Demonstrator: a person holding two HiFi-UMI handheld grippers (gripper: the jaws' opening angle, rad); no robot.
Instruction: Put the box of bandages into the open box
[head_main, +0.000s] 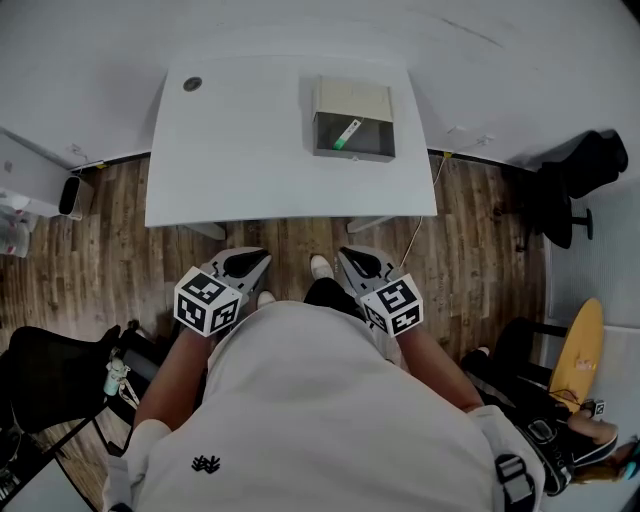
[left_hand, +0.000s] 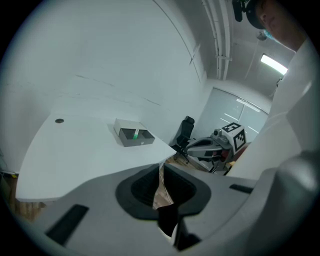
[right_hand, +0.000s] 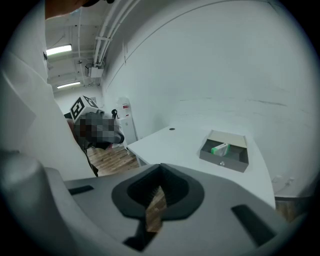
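Table (head_main: 250, 150): filling the upper centre of the head view.
Box (head_main: 352, 100): sitting open at the table's upper right.
Left gripper (head_main: 247, 260): hovering lower centre, jaws pressing together, empty.
Right gripper (head_main: 357, 259): hovering alongside, jaws together, empty.
Bandages (head_main: 347, 133): lying inside the box.

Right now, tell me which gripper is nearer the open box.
The right gripper: in the head view the open box lies almost straight ahead of it; the left gripper stands off to one side, farther away.
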